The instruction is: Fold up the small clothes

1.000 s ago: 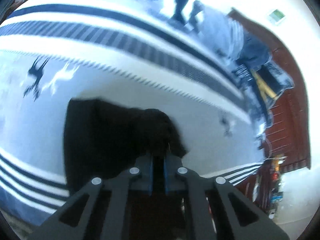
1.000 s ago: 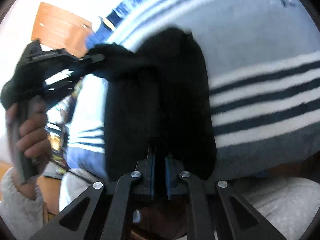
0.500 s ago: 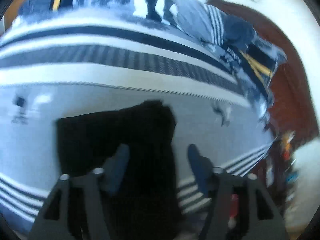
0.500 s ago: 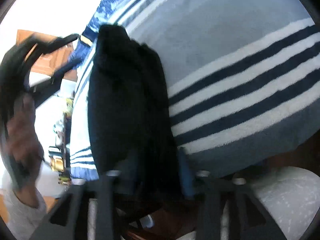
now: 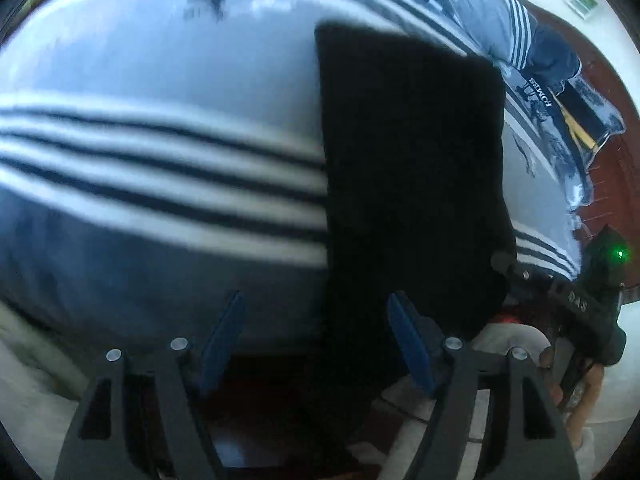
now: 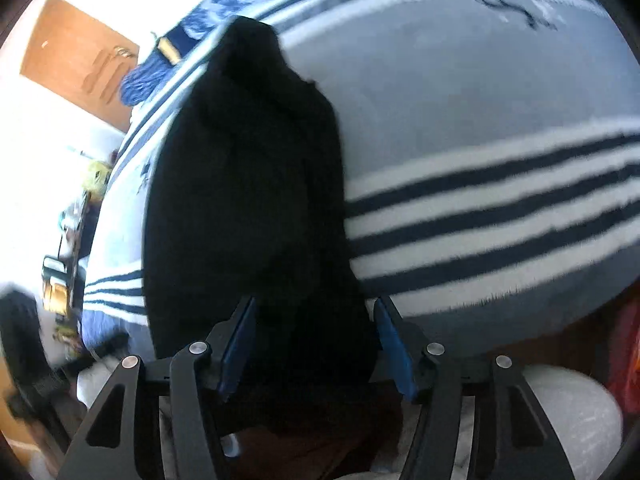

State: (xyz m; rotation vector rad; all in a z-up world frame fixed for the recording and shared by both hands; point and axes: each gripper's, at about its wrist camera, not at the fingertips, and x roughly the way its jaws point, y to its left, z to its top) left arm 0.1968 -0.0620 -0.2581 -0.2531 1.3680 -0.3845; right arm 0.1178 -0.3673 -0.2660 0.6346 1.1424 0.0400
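Black garment (image 6: 248,208) at blanket (image 6: 460,112) edge | both tools opening (unclamped) | room R.

The left two-finger gripper of black plastic with blue pads (image 5: 316,330) is pointed steeply downward, its jaws opening, nothing pressed between the pads. The right gripper of the same build (image 6: 314,334) is likewise angled down, its jaws opening, pads apart. A hand (image 5: 576,392) is seen gripping the right gripper's handle.
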